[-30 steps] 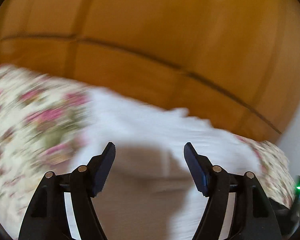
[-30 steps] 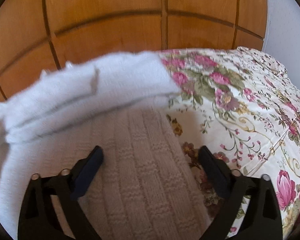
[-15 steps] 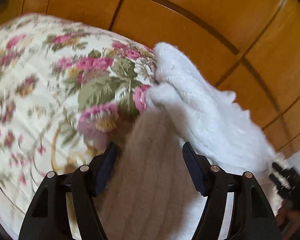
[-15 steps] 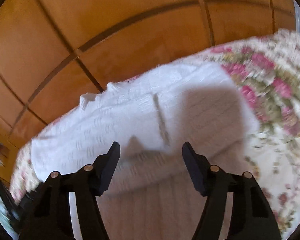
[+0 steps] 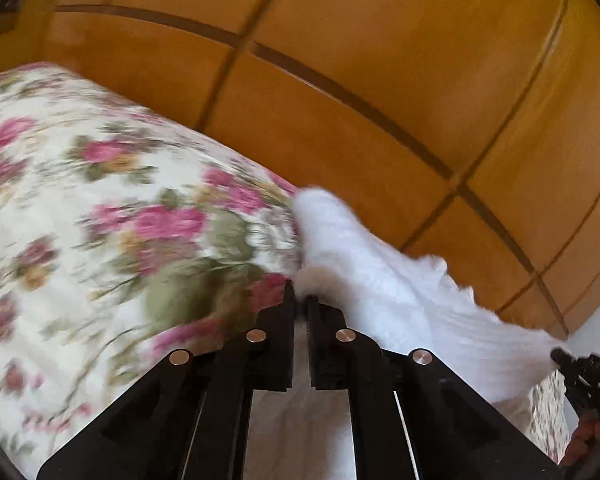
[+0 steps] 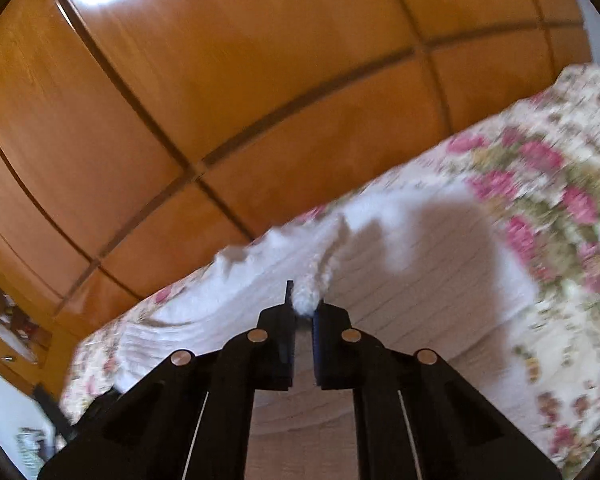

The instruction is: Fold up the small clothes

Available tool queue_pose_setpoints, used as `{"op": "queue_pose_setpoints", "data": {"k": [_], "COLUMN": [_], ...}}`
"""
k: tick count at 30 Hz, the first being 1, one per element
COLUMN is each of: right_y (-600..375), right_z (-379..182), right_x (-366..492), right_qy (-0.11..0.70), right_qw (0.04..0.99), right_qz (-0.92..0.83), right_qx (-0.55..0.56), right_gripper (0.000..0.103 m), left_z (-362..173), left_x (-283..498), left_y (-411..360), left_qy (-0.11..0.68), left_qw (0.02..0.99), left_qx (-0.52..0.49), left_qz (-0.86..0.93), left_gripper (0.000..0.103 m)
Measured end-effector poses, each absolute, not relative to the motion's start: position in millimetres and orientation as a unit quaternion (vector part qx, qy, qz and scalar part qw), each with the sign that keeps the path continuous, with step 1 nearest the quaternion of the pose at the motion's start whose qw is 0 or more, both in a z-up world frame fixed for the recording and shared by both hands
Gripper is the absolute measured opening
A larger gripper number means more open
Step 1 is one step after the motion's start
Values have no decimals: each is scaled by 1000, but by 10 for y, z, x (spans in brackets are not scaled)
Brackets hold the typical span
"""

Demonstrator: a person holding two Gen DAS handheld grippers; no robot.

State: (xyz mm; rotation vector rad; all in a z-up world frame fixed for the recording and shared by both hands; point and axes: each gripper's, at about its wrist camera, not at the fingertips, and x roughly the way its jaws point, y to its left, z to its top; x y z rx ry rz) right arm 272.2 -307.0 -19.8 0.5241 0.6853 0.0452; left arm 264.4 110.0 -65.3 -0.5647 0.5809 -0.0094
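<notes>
A white knitted garment (image 5: 400, 292) lies on a floral bedspread (image 5: 100, 240). My left gripper (image 5: 301, 300) is shut on the garment's left edge, with white knit pinched between its black fingers. In the right wrist view the same white garment (image 6: 420, 272) spreads across the bedspread (image 6: 560, 240). My right gripper (image 6: 302, 300) is shut on a bunched fold of the garment near its middle ridge. The other gripper's black tip (image 5: 580, 368) shows at the garment's far right end.
A wooden wardrobe with dark grooves (image 5: 380, 80) stands right behind the bed; it also fills the upper right wrist view (image 6: 220, 100). A white wall (image 6: 4, 400) and shelf clutter (image 6: 4, 312) show at the lower left.
Both grippers were open over the garment and have now closed on its edge. The views are blurred by motion.
</notes>
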Motion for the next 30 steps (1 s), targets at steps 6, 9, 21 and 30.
{"op": "queue_pose_setpoints", "data": {"k": [6, 9, 21, 30], "right_y": [-2959, -2873, -2693, -3283], "right_z": [-830, -723, -585, -929], "right_x": [2880, 2769, 2302, 2331], "right_qy": [427, 396, 349, 380], "right_qw": [887, 909, 936, 907], "right_qz": [21, 23, -19, -80], "right_qx": [174, 131, 37, 160], "right_gripper": [13, 58, 73, 75], "left_z": [-777, -793, -562, -777], "left_x": [2406, 2338, 3061, 3150], "left_y": [1149, 1162, 950, 1184], "left_qy": [308, 336, 368, 389], "left_qw": [900, 893, 895, 891], "left_qx": [-309, -298, -250, -235], "left_qz": [9, 24, -11, 21], "left_gripper": [4, 5, 55, 11]}}
